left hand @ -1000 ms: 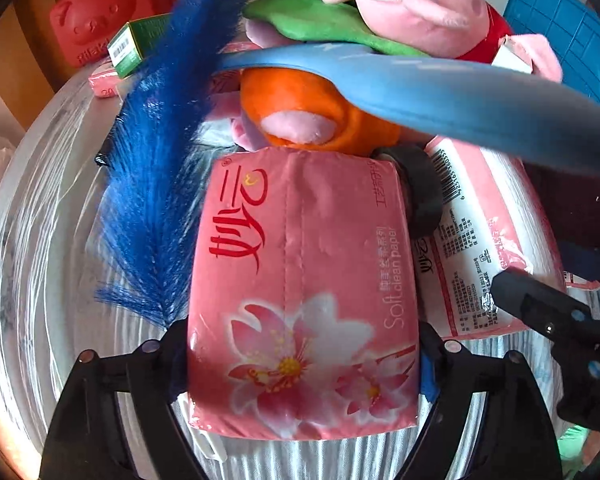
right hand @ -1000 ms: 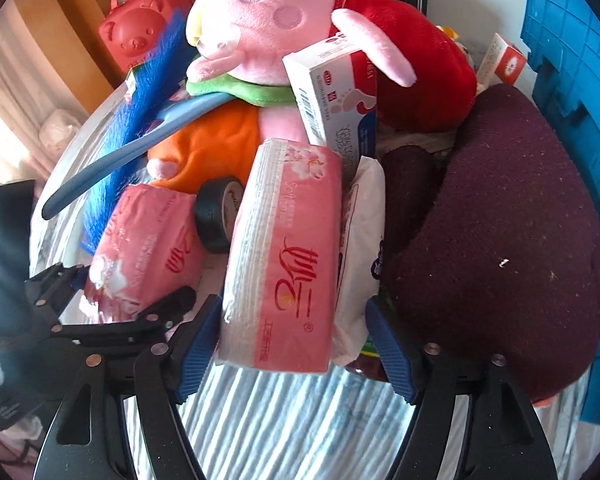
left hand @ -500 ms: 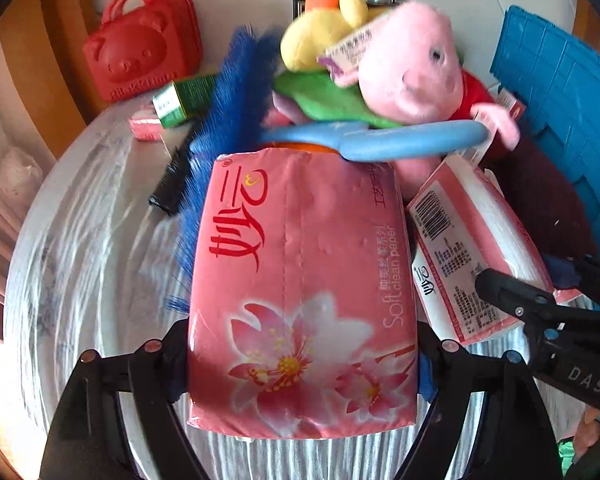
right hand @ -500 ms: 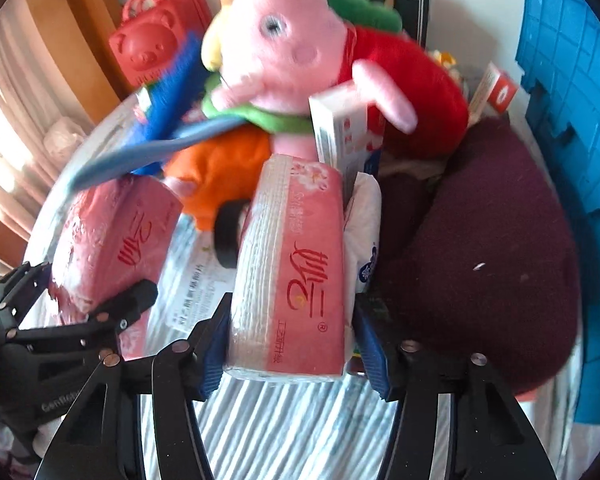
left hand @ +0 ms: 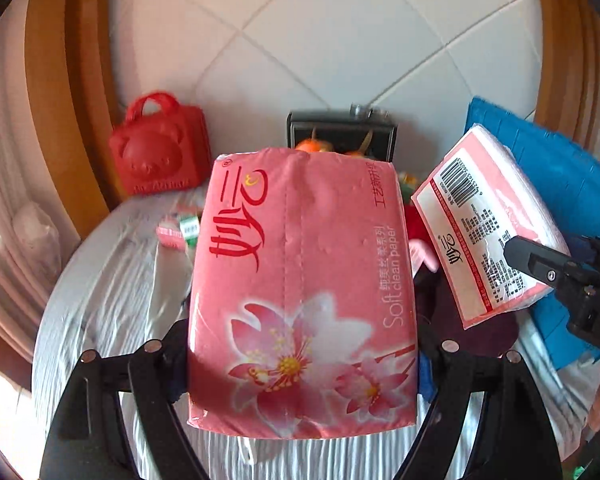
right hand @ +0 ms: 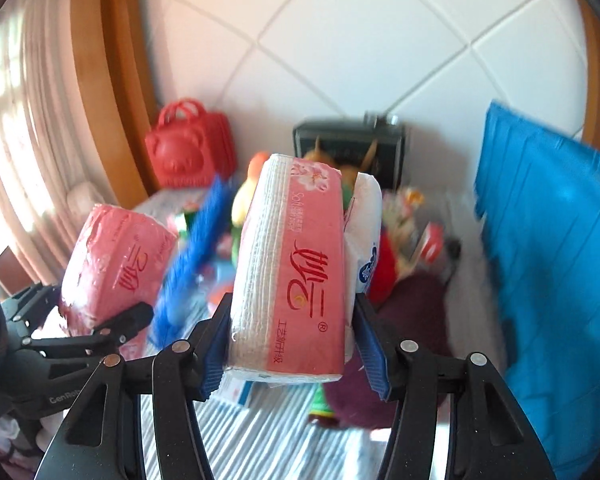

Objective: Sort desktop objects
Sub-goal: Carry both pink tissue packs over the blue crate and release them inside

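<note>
Currently the left gripper (left hand: 300, 354) is clamping a pink tissue pack (left hand: 302, 288) by its sides, holding it clear above the striped tablecloth (left hand: 100, 300). Right gripper (right hand: 290, 350) is gripping a second pink tissue pack (right hand: 296, 276) together with a white packet (right hand: 366, 248), its jaws having just closed on them. Toy clutter is lying far behind, near the red bear bag (left hand: 160, 148).

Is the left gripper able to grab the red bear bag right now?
Probably not. The left gripper is shut on a pink tissue pack, so its jaws are full, and the red bear bag sits far back by the wall.
</note>
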`<action>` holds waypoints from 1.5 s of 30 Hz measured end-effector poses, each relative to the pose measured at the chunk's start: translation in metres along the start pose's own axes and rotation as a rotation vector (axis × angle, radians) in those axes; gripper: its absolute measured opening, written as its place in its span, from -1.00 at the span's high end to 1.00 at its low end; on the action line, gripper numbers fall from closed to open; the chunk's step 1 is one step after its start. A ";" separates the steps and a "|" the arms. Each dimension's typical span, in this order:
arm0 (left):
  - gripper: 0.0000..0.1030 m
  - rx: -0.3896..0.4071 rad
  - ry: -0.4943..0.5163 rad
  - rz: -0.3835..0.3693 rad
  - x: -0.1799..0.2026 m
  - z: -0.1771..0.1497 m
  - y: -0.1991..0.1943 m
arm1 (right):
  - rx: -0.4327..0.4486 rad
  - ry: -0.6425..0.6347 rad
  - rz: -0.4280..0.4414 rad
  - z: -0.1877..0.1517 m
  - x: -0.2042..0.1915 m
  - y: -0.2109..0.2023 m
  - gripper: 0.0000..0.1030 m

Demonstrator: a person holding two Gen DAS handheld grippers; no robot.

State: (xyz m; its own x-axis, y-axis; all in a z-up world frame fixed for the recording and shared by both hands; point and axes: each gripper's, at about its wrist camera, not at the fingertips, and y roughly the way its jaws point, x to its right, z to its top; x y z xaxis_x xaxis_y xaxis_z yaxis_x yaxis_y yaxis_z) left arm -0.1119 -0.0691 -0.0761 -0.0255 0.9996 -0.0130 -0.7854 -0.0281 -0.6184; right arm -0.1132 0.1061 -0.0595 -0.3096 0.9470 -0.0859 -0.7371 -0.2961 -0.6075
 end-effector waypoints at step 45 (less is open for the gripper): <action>-0.60 -0.119 0.317 -0.307 0.473 0.216 0.063 | 0.111 0.015 -0.490 0.133 0.417 -0.120 -0.08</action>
State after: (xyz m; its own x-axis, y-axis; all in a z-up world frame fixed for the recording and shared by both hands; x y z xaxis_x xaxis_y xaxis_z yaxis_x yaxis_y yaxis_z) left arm -0.3066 0.4012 0.0485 0.4028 0.9142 -0.0437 -0.6503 0.2522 -0.7166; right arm -0.2338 0.5195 0.0831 0.0967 0.9796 0.1762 -0.8536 0.1727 -0.4915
